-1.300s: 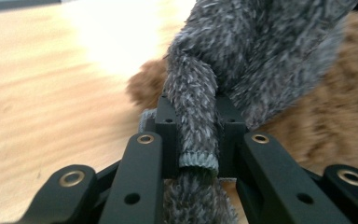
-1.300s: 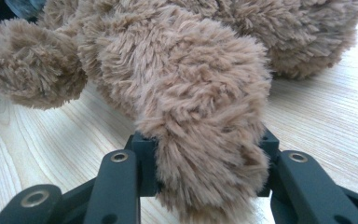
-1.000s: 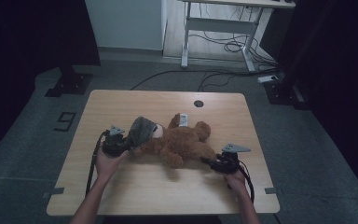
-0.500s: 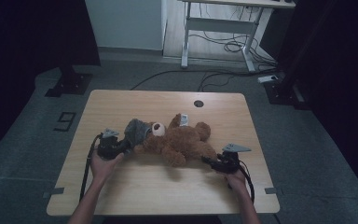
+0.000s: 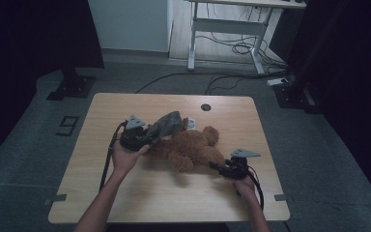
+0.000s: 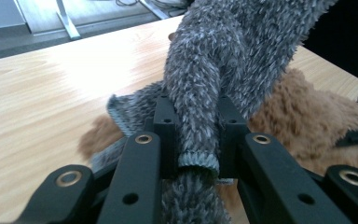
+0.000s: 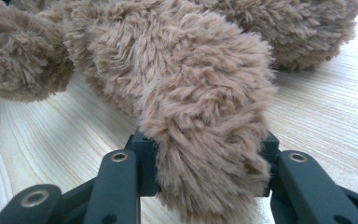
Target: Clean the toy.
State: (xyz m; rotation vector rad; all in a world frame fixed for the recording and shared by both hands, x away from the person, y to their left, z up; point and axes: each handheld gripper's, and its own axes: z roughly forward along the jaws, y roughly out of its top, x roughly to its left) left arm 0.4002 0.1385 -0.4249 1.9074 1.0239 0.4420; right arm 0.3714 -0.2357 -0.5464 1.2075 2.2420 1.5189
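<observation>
A fold of grey fuzzy garment [image 6: 200,93] is pinched between the 2 jaws of the left gripper [image 6: 196,135], its ribbed hem hanging just behind the pads and the rest rising ahead of them. In the high view, the left gripper [image 5: 142,140] is seen at the head end of the brown teddy bear [image 5: 191,147], which lies on the wooden table [image 5: 125,193]. A furry leg of the bear [image 7: 200,112] is clamped between the 2 jaws of the right gripper [image 7: 203,163], with the body stretching away beyond them. The right gripper [image 5: 222,169] is seen at the bear's lower end.
</observation>
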